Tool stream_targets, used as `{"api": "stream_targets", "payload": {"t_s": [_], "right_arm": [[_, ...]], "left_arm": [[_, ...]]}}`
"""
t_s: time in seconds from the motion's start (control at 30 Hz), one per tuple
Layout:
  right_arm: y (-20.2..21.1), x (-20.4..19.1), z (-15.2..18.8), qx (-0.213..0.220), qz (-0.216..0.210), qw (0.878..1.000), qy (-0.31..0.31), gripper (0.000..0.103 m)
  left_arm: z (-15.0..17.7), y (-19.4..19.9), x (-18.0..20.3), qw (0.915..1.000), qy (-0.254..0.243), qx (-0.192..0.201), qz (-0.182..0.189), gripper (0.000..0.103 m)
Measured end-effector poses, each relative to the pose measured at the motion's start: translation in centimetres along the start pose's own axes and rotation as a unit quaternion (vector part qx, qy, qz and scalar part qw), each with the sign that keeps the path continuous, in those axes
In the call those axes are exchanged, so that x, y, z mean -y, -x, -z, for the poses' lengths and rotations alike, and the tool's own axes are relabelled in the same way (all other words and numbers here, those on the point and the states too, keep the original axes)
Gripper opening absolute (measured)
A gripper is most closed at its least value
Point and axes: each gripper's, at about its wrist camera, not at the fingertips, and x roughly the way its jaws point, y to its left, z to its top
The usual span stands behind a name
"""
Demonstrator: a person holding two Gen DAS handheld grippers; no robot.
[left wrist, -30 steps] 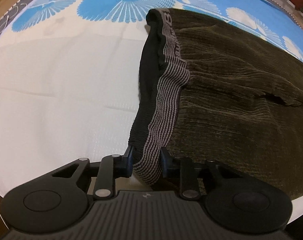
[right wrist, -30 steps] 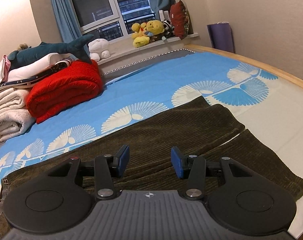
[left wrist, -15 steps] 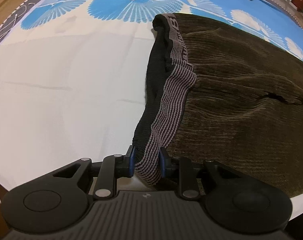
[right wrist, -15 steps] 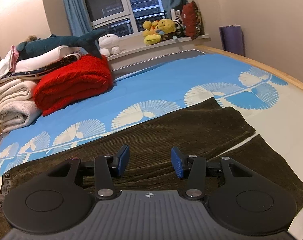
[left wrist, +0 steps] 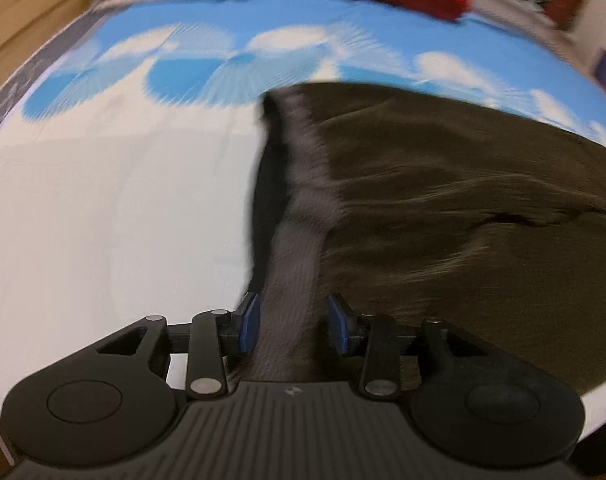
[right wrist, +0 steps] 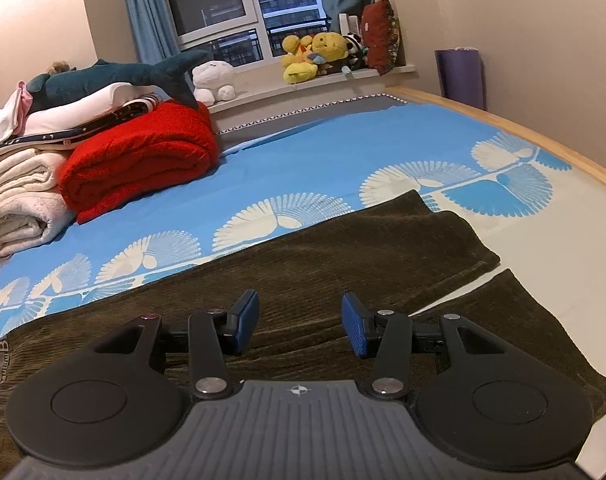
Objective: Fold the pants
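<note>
To the left of my left claw (left wrist: 293, 326) the bed (left wrist: 103, 208) lies bare and white out to its curved edge, with blue fan print further up; that side is open room. In the right wrist view a wooden rim (right wrist: 543, 136) bounds the bed on the right, and past the pants a wide band of blue sheet runs to the red blanket (right wrist: 143, 160), the stack of folded bedding (right wrist: 19, 192) and the windowsill with soft toys (right wrist: 315, 56). The pants (right wrist: 323, 264) are dark olive-brown corduroy, ribbed and lying flat on the bed, with a grey striped waistband (left wrist: 299, 240) and a darker inner band beside it. Their long axis runs across the bed: waistband toward my left claw, the two legs stretching away to the right, where the hems end apart, with a wedge of sheet showing between them. My left claw's jaws have just been opening; the waistband sits between the blue pads (left wrist: 250, 322), but I see gaps on both sides, so it is released, though the view is blurred. My right claw (right wrist: 301, 326) hangs over the middle of the pants with its jaws parted and nothing between them.
</note>
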Motion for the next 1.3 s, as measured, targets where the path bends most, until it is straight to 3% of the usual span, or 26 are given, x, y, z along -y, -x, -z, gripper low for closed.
{"api": "stream_targets", "payload": {"t_s": [0.13,0.23,0.27,0.4,0.6,0.77,0.87,1.13,1.3], "right_arm": [[-0.2,0.0,0.1,-0.004,0.002,1.0,0.005,0.049],[-0.4,-0.3,0.2,-0.008,0.003,1.0,0.013,0.049],[-0.4,-0.3,0.2,-0.009,0.003,1.0,0.016,0.049],[-0.5,-0.5,0.2,-0.011,0.004,1.0,0.026,0.049],[-0.8,-0.3,0.3,-0.015,0.013,0.999,0.033,0.049],[-1.0,-0.3,0.3,-0.016,0.014,0.999,0.032,0.049],[-1.1,-0.6,0.3,-0.015,0.01,0.999,0.041,0.049],[-1.1,-1.6,0.5,-0.005,0.008,0.997,0.071,0.049],[-0.9,-1.7,0.5,0.003,0.01,0.997,0.073,0.059]], "left_arm": [[0.0,-0.7,3.1,0.9979,-0.064,-0.003,0.009,0.042],[0.9,-3.9,4.0,0.9917,-0.08,-0.099,-0.019,0.046],[1.0,-4.3,4.0,0.9911,-0.075,-0.109,-0.018,0.046],[0.2,-4.0,3.7,0.9944,-0.052,-0.091,-0.013,0.046],[-1.0,-2.3,3.1,0.9994,-0.025,-0.018,-0.015,0.048],[-1.7,-0.4,2.4,0.9982,0.001,0.051,-0.032,0.053],[-1.9,0.3,2.9,0.9963,-0.01,0.078,-0.035,0.058],[-2.2,0.3,3.2,0.9952,-0.012,0.088,-0.04,0.063],[-2.2,0.5,2.9,0.996,-0.008,0.083,-0.03,0.064]]}}
